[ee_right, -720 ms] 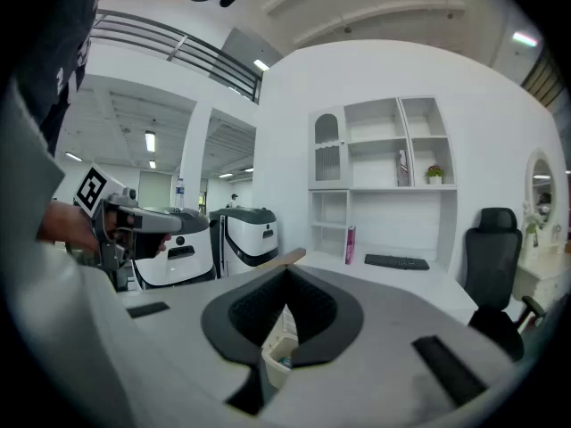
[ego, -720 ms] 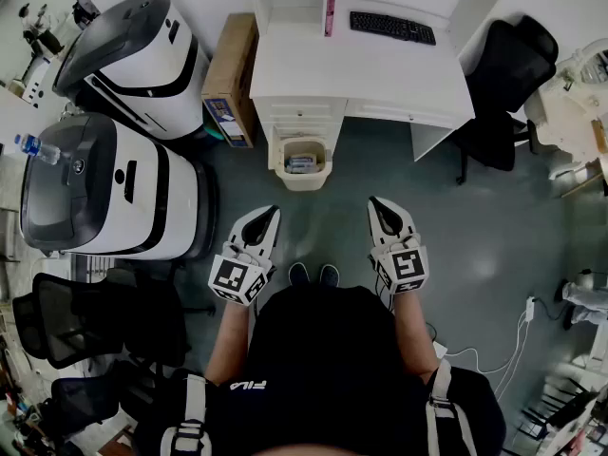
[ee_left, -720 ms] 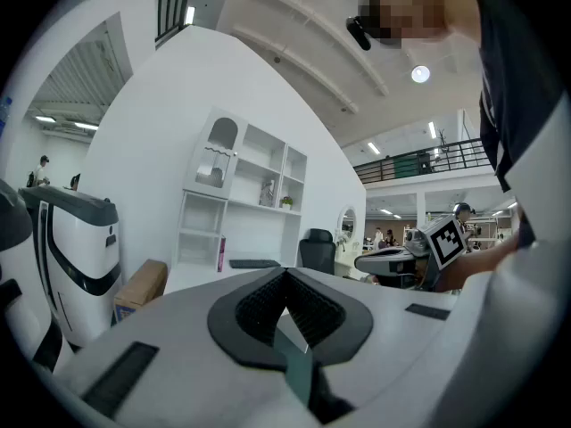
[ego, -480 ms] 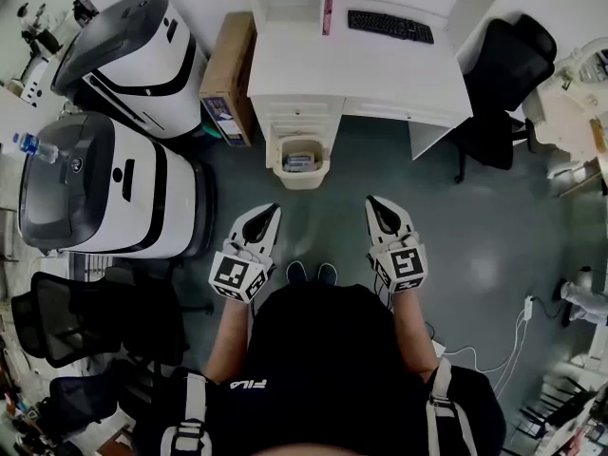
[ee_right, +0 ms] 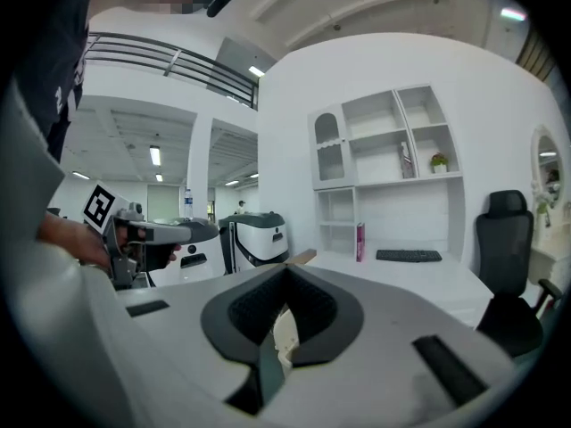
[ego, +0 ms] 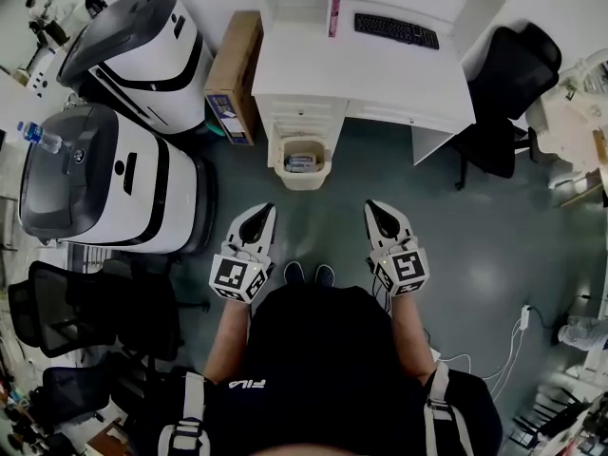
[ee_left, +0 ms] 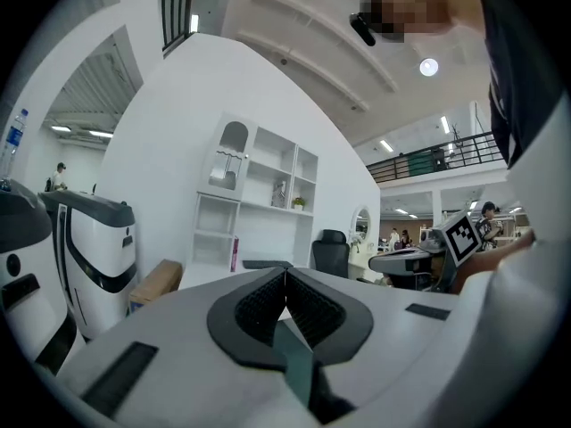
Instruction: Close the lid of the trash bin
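Observation:
A small cream trash bin (ego: pixel 302 163) stands on the floor against the front of the white desk (ego: pixel 380 79); its top is open and some rubbish shows inside. My left gripper (ego: pixel 263 211) and right gripper (ego: pixel 372 207) are held side by side in front of my body, both short of the bin and pointing toward it. In the left gripper view the left gripper (ee_left: pixel 285 271) is shut with nothing held. The right gripper (ee_right: pixel 287 268) is also shut and empty, and a strip of the cream bin (ee_right: pixel 285 335) shows below its jaws.
A keyboard (ego: pixel 396 29) lies on the desk. A cardboard box (ego: pixel 231 72) leans left of the bin, beside two large white-and-black machines (ego: pixel 142 50) (ego: pixel 104 183). A black office chair (ego: pixel 513 74) stands at the right, more chairs (ego: pixel 76 312) at lower left. A cable (ego: pixel 494 350) trails on the floor.
The head view has shifted slightly. Both grippers stay shut in about the same places short of the bin.

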